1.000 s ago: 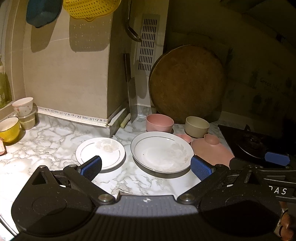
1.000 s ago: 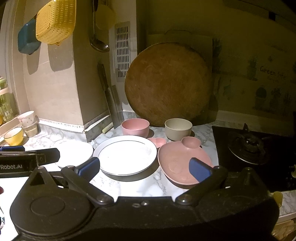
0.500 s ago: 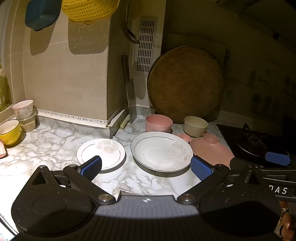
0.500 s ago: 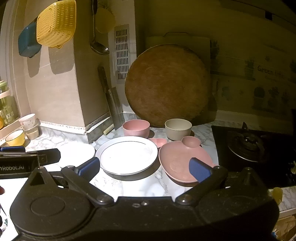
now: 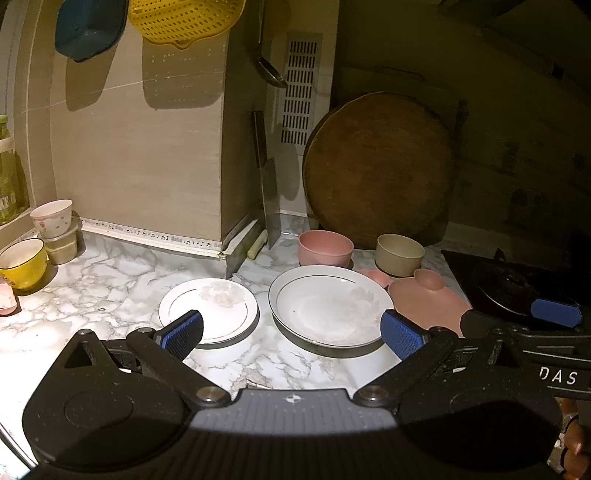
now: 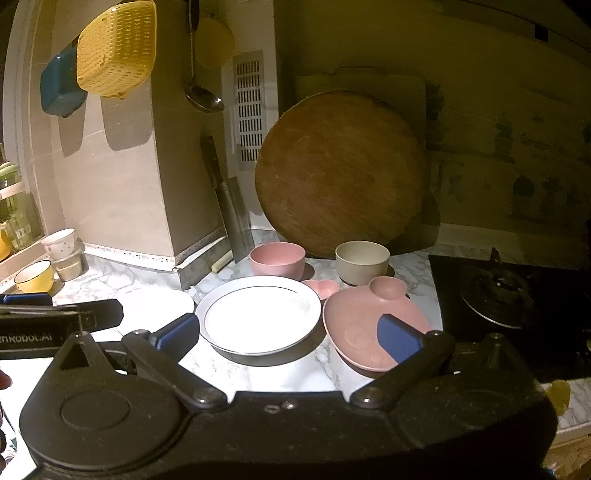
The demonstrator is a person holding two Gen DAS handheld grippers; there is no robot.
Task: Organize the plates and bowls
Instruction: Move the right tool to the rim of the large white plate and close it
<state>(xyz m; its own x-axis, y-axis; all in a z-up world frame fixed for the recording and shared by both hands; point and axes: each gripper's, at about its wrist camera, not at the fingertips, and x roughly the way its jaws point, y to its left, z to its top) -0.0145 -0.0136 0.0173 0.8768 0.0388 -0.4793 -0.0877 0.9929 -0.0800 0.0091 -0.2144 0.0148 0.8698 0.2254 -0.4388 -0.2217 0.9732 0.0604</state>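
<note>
The small white plate point(image 5: 208, 310) has its near rim behind the left gripper's point(image 5: 291, 328) blue pad, and from the right wrist it is glare-washed, its left part behind that gripper's body. The pink plate point(image 6: 364, 325) is partly covered by the right gripper's point(image 6: 288, 334) pad. A small pink dish point(image 6: 321, 288) peeks out between the big plate point(image 6: 258, 314) and the pink plate, mostly hidden. The blue basket point(image 5: 88, 26) and yellow colander point(image 5: 184, 18) are cut by the top edge. Wall lettering point(image 6: 543, 142) is too blurred to read.

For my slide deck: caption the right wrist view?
Open right gripper hovers above large white plate and pink plate on marble counter.
</note>
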